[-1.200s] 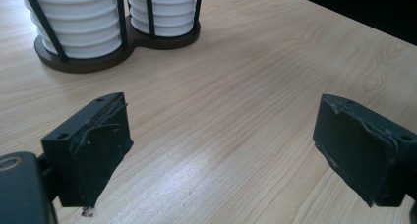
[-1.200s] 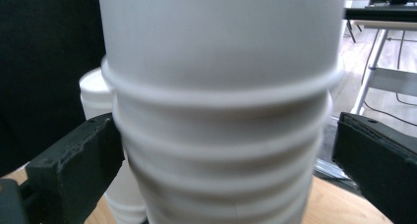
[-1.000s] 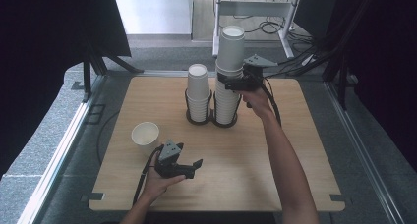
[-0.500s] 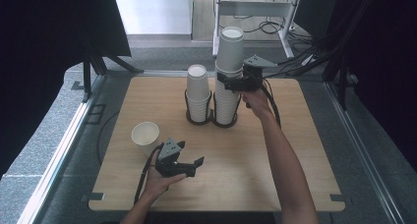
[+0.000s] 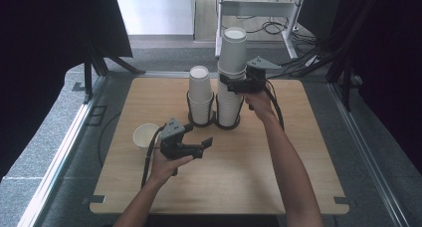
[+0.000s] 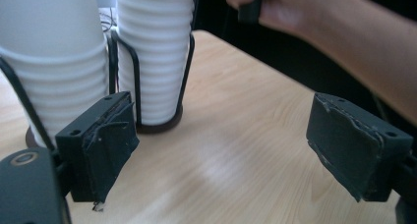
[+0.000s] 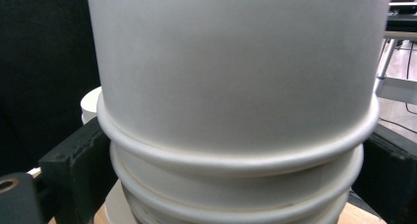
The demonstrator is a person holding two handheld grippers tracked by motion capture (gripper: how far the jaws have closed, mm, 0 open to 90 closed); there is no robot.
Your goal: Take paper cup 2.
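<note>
Two stacks of white paper cups stand in black wire holders at the table's middle back: a shorter stack [image 5: 200,95] [image 6: 54,62] and a taller stack [image 5: 232,72] [image 6: 155,52] [image 7: 236,86]. My right gripper [image 5: 230,83] [image 7: 236,184] reaches the taller stack from the right at mid height. Its jaws press on both sides of the cup rims. A single cup [image 5: 145,136] stands upright on the table at the left. My left gripper [image 5: 197,135] [image 6: 221,155] hovers in front of the stacks, open and holding nothing.
The wooden table [image 5: 278,152] has bare room at the front and right. The person's right forearm [image 5: 288,157] crosses the right half. A metal frame [image 5: 259,10] and cables lie beyond the far edge.
My left gripper has moved a little forward toward the cup stacks. The right gripper and the stacks have stayed where they were.
</note>
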